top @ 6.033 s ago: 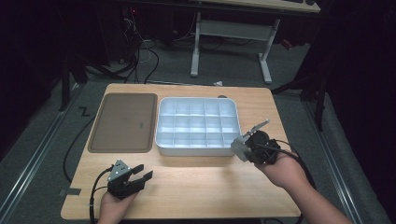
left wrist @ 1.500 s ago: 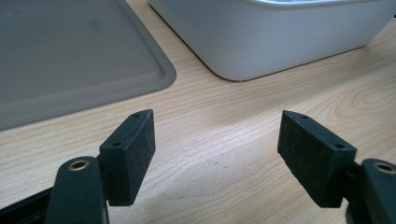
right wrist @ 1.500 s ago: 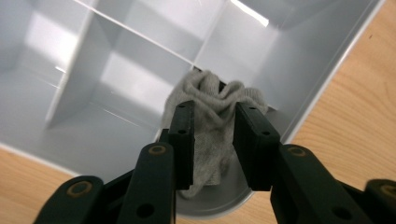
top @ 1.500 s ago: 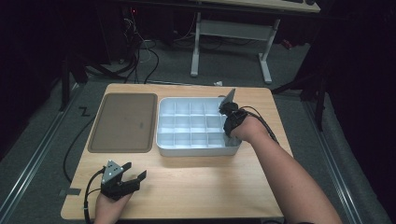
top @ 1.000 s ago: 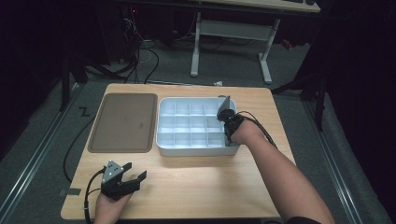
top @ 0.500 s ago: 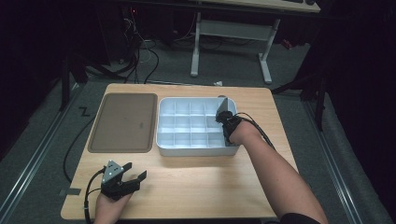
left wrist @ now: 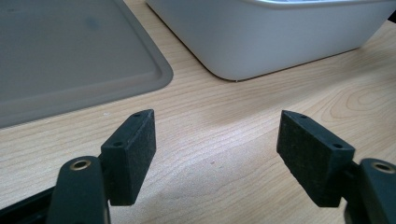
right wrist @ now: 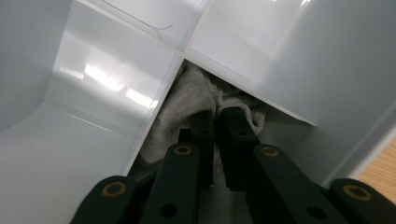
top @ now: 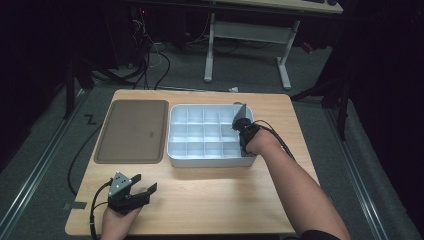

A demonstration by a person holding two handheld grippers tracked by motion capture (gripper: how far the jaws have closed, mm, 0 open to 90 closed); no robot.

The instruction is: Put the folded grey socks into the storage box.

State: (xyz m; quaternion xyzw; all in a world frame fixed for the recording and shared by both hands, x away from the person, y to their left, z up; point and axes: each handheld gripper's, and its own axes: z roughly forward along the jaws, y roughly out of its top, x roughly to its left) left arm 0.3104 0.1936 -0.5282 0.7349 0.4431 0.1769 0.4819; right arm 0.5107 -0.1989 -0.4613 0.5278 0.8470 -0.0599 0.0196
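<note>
A white divided box (top: 210, 161) stands in the middle of the wooden table. My right gripper (top: 236, 127) reaches down into a compartment at the box's right side. In the right gripper view its jaws (right wrist: 217, 122) stand pressed almost together on a piece of grey knitted cloth (right wrist: 191, 100) that lies bunched in the corner of that compartment. My left gripper (top: 144, 184) rests near the table's front left edge, open, with bare wood between its pads (left wrist: 133, 149).
A flat brown tray (top: 131, 131) lies left of the box; its corner (left wrist: 56, 46) and the box's outer wall (left wrist: 280, 32) show ahead of the left gripper. A desk frame and cables stand on the floor beyond the table.
The right gripper came from the box's front right corner over to its right side and has sunk lower into a compartment. The left gripper has stayed put.
</note>
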